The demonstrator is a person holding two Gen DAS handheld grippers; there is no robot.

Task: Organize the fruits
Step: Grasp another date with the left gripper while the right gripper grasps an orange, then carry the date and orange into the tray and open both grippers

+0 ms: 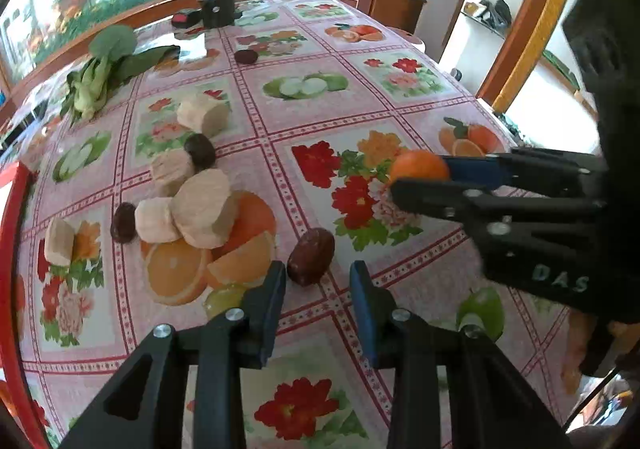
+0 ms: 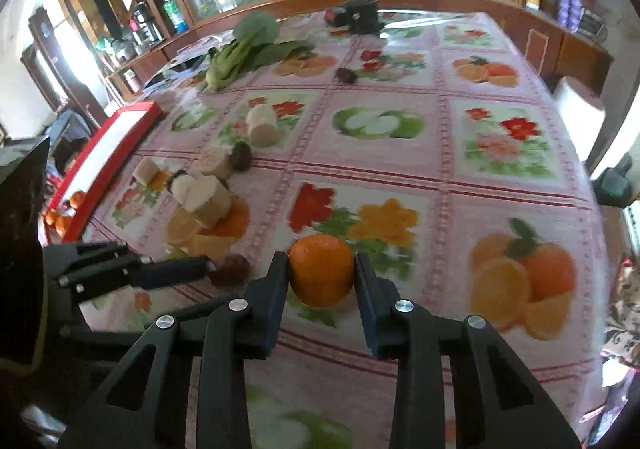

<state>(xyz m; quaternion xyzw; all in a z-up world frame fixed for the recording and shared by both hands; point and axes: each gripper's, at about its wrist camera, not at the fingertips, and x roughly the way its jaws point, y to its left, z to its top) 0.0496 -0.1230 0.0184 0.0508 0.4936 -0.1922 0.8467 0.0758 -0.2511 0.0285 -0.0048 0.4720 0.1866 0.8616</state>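
Orange and round, the small citrus fruit (image 2: 322, 275) sits clamped between the fingers of the right hand-held gripper (image 2: 322, 281), near the desk's (image 2: 500, 209) front edge, above its floral plastic cloth. The left hand-held gripper (image 1: 318, 281) has its fingers apart, a dark brown wrinkled date (image 1: 311, 256) just beyond the tips. Pale cut root chunks (image 1: 204, 203) lie toward the left edge.

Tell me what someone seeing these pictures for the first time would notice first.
First the bright orange, gripped between the right gripper fingers just above the flowered tablecloth. Next, the left gripper, open, closing in on a dark brown fruit. Behind it lies a heap of pale cut chunks, with leafy greens at the far left.
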